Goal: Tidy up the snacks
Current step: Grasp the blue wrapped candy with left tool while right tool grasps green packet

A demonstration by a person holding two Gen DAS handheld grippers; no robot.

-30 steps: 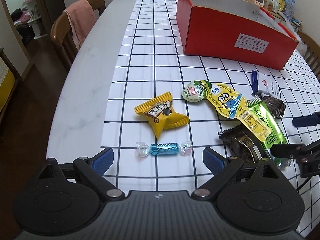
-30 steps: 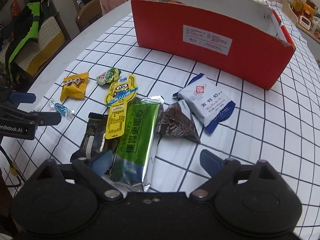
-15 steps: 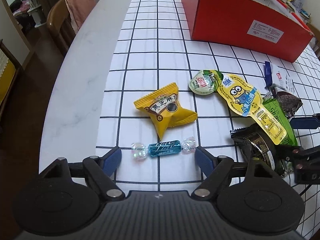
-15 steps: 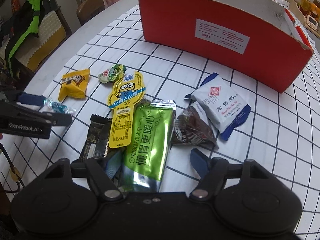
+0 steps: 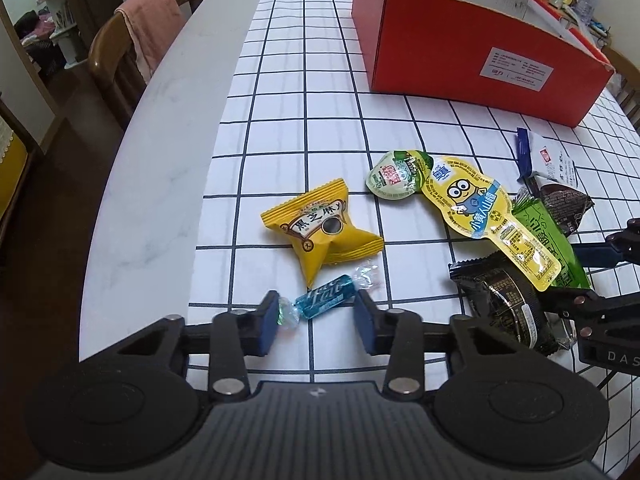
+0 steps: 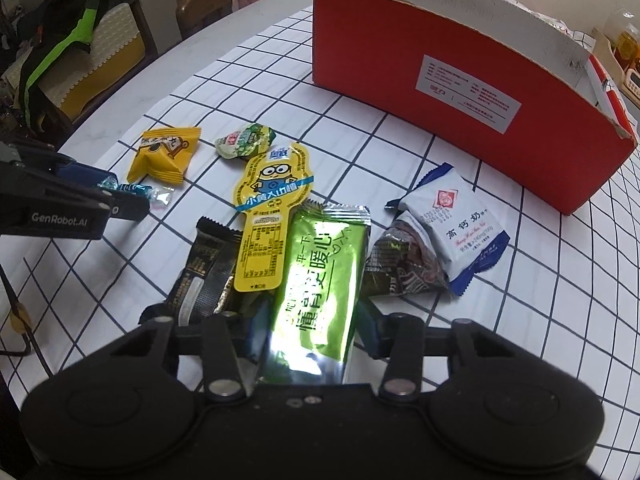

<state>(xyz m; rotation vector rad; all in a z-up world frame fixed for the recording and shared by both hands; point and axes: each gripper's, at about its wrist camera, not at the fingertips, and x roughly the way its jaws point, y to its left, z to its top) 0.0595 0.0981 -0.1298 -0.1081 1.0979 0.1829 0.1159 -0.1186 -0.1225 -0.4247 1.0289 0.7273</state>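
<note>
Both grippers have pulled their jaws inward since a second ago, and neither has travelled much. From the left wrist view, the left gripper (image 5: 316,316) is now pinched down on the blue candy (image 5: 325,301), its left pad on the near twist of wrapper, its right pad by the candy's far end; the candy sits tilted, long axis running from near-left to far-right, just this side of the yellow sesame packet (image 5: 320,232). Far off across the checked tablecloth (image 5: 280,120) stands the red box (image 5: 472,56), beyond and to the right, surely where it goes. Over at the right edge the right gripper (image 5: 576,276) straddles the pile. Switching to the right wrist view, that gripper's jaws are closing around the green packet (image 6: 320,280), which lies lengthwise straight along the fingers, near end tucked under the body; whether the pads bite yet I cannot tell. A yellow cartoon snack (image 6: 268,216) overlaps its left edge, so a lift may drag it. The box lies far and right, and the right hand looks nearer to it.
</note>
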